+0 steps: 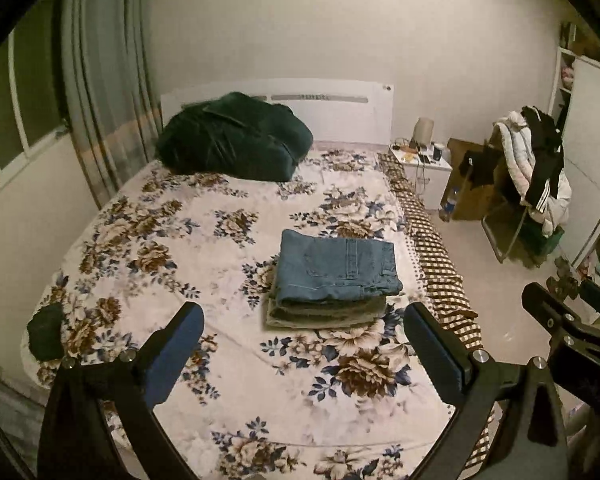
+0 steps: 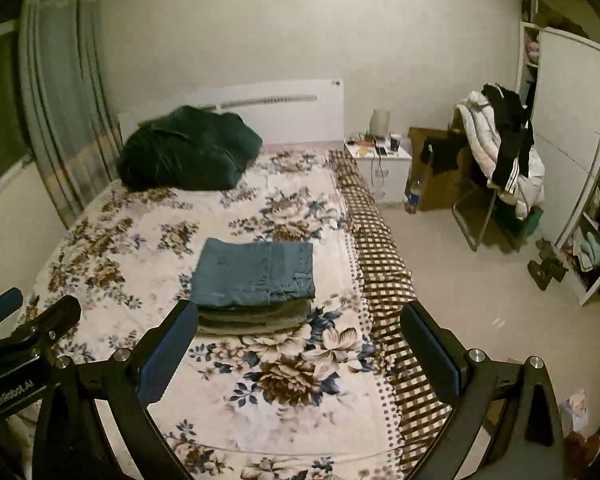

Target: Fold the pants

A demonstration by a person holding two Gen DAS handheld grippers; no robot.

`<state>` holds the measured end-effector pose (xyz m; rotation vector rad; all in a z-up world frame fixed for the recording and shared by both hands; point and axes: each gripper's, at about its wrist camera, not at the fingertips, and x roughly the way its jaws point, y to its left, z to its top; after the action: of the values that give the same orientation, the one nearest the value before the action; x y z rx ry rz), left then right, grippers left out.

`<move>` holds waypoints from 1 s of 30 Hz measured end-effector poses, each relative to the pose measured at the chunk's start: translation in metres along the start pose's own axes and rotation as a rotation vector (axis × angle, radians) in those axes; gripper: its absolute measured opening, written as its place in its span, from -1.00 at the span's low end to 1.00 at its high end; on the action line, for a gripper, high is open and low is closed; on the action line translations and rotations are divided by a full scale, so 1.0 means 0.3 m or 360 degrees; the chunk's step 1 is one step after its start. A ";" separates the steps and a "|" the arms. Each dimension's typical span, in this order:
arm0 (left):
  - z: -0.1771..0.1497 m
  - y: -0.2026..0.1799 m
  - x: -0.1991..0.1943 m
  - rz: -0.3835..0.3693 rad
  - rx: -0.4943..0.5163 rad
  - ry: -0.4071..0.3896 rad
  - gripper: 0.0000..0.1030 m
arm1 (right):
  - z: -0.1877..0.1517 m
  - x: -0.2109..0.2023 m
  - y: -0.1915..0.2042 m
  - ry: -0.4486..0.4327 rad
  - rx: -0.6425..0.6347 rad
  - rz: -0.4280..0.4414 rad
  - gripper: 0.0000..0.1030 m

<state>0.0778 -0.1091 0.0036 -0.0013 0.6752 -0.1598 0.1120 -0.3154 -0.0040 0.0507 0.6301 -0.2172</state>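
Folded blue jeans [image 1: 338, 268] sit on top of a folded grey-green garment [image 1: 326, 314], a neat two-piece stack on the floral bedspread [image 1: 204, 240], toward the right side of the bed, near the brown checked blanket [image 1: 432, 248] hanging over the bed edge; left gripper [image 1: 304, 344] held above the foot of the bed, fingers [image 1: 176, 344] spread wide, nothing in them, stack just ahead between the tips in view; right gripper [image 2: 300, 340] same, fingers [image 2: 430, 344] wide apart and holding nothing, apart from the stack; each gripper shows at the edge of the other's view; dark green quilt [image 1: 236, 140] bunched by the white headboard [image 1: 340, 108]; small dark green item [image 1: 46, 332] at left bed edge, can't tell what; white nightstand [image 1: 428, 172] with clutter beside bed; chair [image 1: 516, 200] draped with white jacket [image 1: 520, 152] and black clothes; curtain [image 1: 104, 80] at left
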 end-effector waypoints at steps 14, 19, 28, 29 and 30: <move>-0.041 0.052 -0.165 0.0020 0.0031 -0.0026 1.00 | -0.040 -0.302 0.054 -0.0038 -0.0003 -0.0039 1.00; -0.053 0.065 -0.174 0.0020 0.0018 -0.0033 1.00 | -0.041 -0.306 0.062 -0.0038 -0.0015 -0.0053 1.00; -0.057 0.058 -0.184 0.0039 0.0030 -0.0043 1.00 | -0.012 -0.301 0.097 -0.0043 -0.0038 -0.0036 1.00; -0.056 0.058 -0.183 0.0037 0.0029 -0.0040 1.00 | -0.010 -0.300 0.098 -0.0046 -0.0038 -0.0034 1.00; -0.059 0.061 -0.182 0.0035 0.0023 -0.0035 1.00 | -0.009 -0.301 0.102 -0.0050 -0.0042 -0.0036 1.00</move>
<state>0.0276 -0.0820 0.0228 0.0184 0.6522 -0.1433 0.0461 -0.2684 0.0466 0.0146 0.6026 -0.2310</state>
